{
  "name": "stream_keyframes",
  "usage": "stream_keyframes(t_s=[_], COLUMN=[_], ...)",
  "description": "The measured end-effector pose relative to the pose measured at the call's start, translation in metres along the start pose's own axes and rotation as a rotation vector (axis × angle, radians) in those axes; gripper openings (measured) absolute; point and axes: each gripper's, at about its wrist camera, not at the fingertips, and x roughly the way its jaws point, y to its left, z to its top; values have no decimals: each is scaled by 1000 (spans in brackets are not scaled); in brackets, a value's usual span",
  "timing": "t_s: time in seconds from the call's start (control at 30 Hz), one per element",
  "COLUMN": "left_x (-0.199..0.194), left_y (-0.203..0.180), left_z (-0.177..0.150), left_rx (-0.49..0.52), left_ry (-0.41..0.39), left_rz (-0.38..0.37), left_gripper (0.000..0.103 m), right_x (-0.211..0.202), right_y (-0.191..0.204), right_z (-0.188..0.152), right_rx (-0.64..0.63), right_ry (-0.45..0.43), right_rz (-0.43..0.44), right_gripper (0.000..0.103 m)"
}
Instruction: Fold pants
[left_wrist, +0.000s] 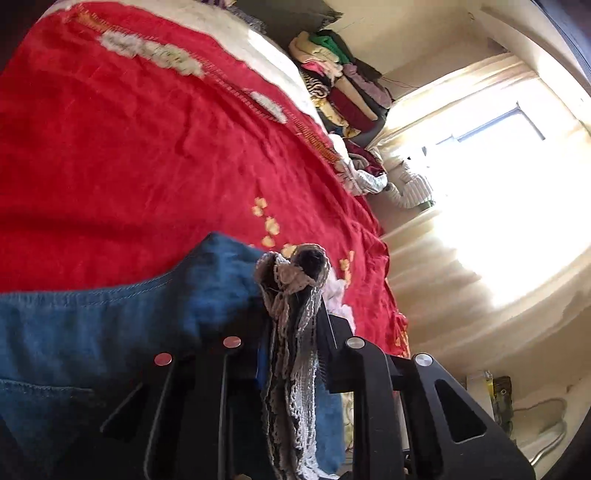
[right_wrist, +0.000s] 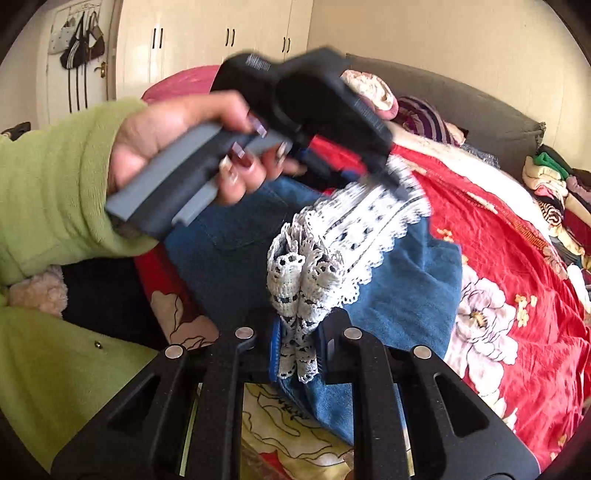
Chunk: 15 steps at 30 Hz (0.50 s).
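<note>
The pants are blue denim (right_wrist: 402, 295) with a white lace trim (right_wrist: 347, 236) along one edge, held up above a red bedspread. My right gripper (right_wrist: 299, 343) is shut on a bunched end of the lace trim. My left gripper (left_wrist: 291, 325) is shut on the other end of the lace trim (left_wrist: 291, 354), with denim (left_wrist: 110, 332) hanging to its left. In the right wrist view the left gripper (right_wrist: 384, 181) shows blurred, held by a hand in a green sleeve, with the lace stretched between both grippers.
The red flowered bedspread (left_wrist: 147, 147) covers the bed. A pile of folded clothes (left_wrist: 340, 85) lies at the far end, also in the right wrist view (right_wrist: 557, 192). A bright curtained window (left_wrist: 498, 177) is beyond. White wardrobes (right_wrist: 221, 40) stand behind the bed.
</note>
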Motion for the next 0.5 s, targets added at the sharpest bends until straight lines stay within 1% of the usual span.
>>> stream_keyframes(t_s=[0.03,0.07,0.1,0.13,0.2,0.27,0.3,0.37,0.5], left_x=[-5,-12,-19,-24,-31,-27,-25,-18,-15], left_y=[-8,-12,-12,-6,17,38,47,62,69], left_z=[1,1,1,0,-1,-2,-4,-7,-12], left_rx=[32,68,96,99,58,18,2,-21,-9], left_ry=[-15,-37,-59,-71,-74,-47,-41,-29,-24], left_rz=[0,17,58,88,111,124,135,131,148], left_gripper=[20,20,20,20,20,20,20,20,21], right_x=[-1,-1,1,3,14,30,41,53,58], right_y=[1,2,5,9,20,30,37,42,45], right_z=[2,4,8,11,15,17,16,12,8], right_rx=[-4,-9,-21,-36,-75,-104,-116,-115,-78], right_ry=[-10,-17,-27,-34,-27,23,63,101,130], right_rz=[-1,-1,3,10,27,22,18,24,50], right_gripper=[9,9,9,9,9,9,9,9,14])
